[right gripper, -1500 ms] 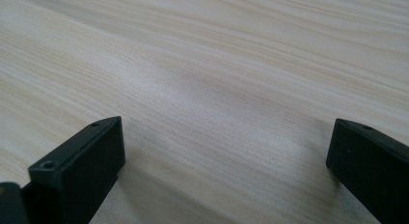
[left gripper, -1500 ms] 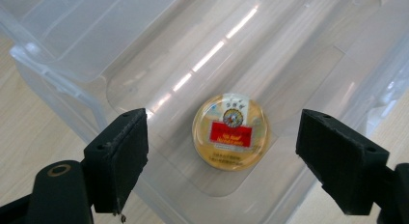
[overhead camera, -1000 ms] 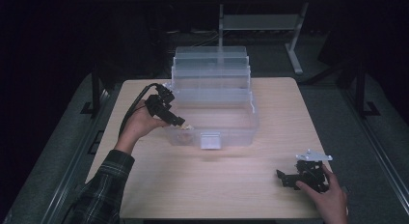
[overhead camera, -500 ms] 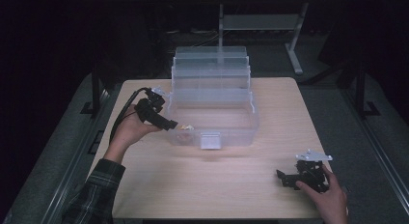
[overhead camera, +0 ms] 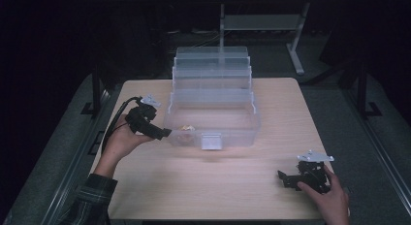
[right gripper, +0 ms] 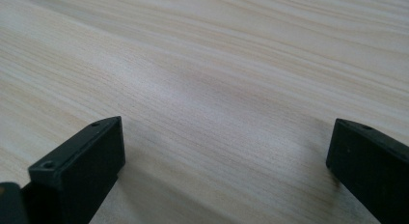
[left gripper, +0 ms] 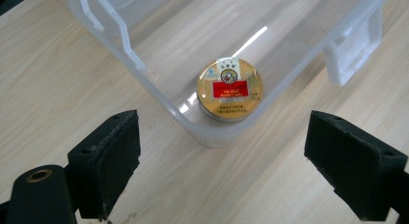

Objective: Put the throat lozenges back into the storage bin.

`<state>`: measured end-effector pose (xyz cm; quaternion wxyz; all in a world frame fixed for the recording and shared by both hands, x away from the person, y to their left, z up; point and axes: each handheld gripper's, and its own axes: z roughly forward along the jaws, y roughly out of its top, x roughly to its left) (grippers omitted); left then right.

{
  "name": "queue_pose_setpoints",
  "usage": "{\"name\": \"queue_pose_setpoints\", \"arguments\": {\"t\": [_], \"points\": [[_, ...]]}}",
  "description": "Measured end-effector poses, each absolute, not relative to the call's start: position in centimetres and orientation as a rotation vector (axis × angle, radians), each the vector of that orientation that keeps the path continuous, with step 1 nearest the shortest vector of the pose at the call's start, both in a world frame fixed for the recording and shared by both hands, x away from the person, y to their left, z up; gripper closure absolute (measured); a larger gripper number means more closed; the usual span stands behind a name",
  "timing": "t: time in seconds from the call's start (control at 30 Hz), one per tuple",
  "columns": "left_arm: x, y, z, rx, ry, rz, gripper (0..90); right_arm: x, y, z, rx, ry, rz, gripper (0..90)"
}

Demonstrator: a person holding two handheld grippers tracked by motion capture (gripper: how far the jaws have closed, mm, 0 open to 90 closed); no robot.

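A pale wooden table (overhead camera: 228, 186) stands on dark floor — behind it, a grey metal stand (overhead camera: 261, 22).

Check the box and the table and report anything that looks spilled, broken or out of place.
Nothing stands out. The clear box sits square on the table, and the round tin lies flat in its corner, lid up. No spills or cracks show.

Round tin (left gripper: 230, 90) inside the clear box (overhead camera: 213, 113) at its front-left corner, on the table (overhead camera: 232, 196).

Dim high view with black surroundings; gripper views bright, near jaws softly blurred.
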<state>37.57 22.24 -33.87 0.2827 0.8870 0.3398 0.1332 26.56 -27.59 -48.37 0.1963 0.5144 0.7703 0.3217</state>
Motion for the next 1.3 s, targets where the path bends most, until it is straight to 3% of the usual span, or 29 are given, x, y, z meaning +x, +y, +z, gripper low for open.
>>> {"name": "queue_pose_setpoints", "arguments": {"t": [0.67,1.3], "points": [[33.7,25.1,-37.7,2.296,0.943,0.371,12.3,26.6,-27.6,-48.4,1.441,2.157,0.901,0.0],[29.5,26.7,-41.3,2.226,0.923,0.483,12.4,26.6,-27.6,-48.4,1.441,2.157,0.901,0.0]]}}
